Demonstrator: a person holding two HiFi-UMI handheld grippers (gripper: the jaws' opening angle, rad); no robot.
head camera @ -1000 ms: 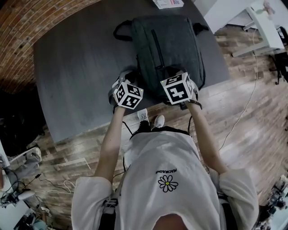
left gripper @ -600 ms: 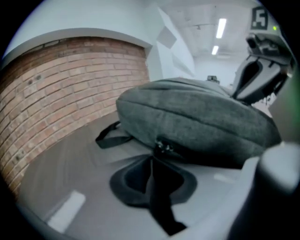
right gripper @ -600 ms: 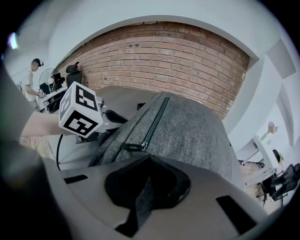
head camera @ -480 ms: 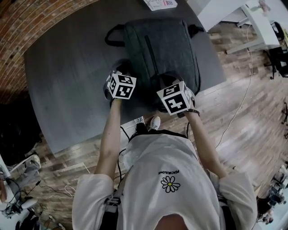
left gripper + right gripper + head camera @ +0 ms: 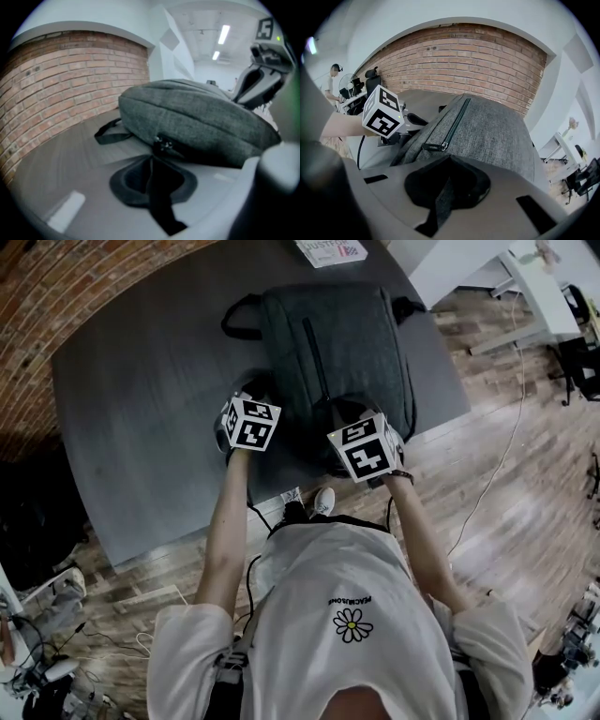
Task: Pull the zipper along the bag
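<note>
1. White T-shirt (image 5: 375,568), on the near side of the backpack (image 5: 347,343): one short line of black capitals above a printed daisy (image 5: 352,624). It is seen upside down and seems to read PEACEMINUSONE.
2. Booklet (image 5: 330,249), just beyond the backpack's far end: printed lines, cut by the frame edge and too small to read.
3. Cubes on the left gripper (image 5: 152,161) and the right gripper (image 5: 447,161), at the backpack's near end: black-and-white square marker patterns only, no words.

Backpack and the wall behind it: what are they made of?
The backpack looks like woven fabric, heathered grey and matte; the speckled weave shows. The wall is brick, reddish courses with pale mortar lines; solid or only a facing, I can't tell.
</note>
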